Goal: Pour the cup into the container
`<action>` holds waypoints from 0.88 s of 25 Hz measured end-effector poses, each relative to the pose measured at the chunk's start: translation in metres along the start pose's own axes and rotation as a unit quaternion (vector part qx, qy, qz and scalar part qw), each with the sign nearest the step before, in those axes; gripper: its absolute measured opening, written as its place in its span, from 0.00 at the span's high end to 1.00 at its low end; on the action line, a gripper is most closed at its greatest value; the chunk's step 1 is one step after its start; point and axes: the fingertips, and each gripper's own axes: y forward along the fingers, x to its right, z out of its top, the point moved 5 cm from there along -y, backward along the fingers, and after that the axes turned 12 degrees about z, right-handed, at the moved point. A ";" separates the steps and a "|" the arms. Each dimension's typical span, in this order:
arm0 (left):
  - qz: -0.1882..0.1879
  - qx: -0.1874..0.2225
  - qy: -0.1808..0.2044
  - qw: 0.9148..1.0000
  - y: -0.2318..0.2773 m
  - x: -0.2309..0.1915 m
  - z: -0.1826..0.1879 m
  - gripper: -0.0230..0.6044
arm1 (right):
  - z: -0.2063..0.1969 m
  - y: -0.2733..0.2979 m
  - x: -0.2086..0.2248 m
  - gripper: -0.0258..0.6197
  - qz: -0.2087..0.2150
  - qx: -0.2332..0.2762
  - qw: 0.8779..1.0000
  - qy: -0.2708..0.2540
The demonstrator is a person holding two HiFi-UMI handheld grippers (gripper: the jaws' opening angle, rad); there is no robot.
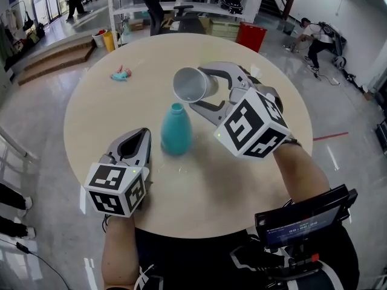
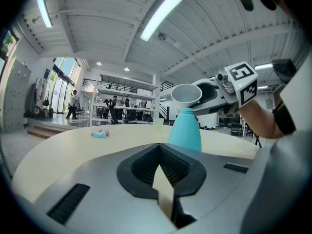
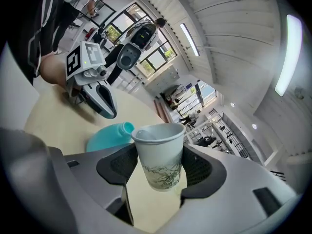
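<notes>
A teal bottle [image 1: 176, 132] with an open narrow neck stands upright near the middle of the round beige table [image 1: 254, 71]. My right gripper [image 1: 208, 92] is shut on a white paper cup [image 1: 192, 84], which lies tipped on its side just above and behind the bottle's mouth, rim facing left. In the right gripper view the cup [image 3: 161, 155] sits between the pads, the bottle [image 3: 109, 136] below it. My left gripper [image 1: 144, 135] rests low at the table's near left, shut and empty, pointing at the bottle [image 2: 185, 130]; the cup [image 2: 186, 94] shows above it.
A small pink and teal object [image 1: 121, 74] lies on the far left of the table. A few clear specks [image 1: 181, 170] sit on the tabletop in front of the bottle. Beyond the table are a red bin [image 1: 251, 36], shelving and people.
</notes>
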 end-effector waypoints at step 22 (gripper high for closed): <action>0.000 -0.001 0.000 1.000 -0.001 0.001 0.001 0.97 | 0.002 -0.004 -0.002 0.51 0.002 -0.016 0.999 -0.041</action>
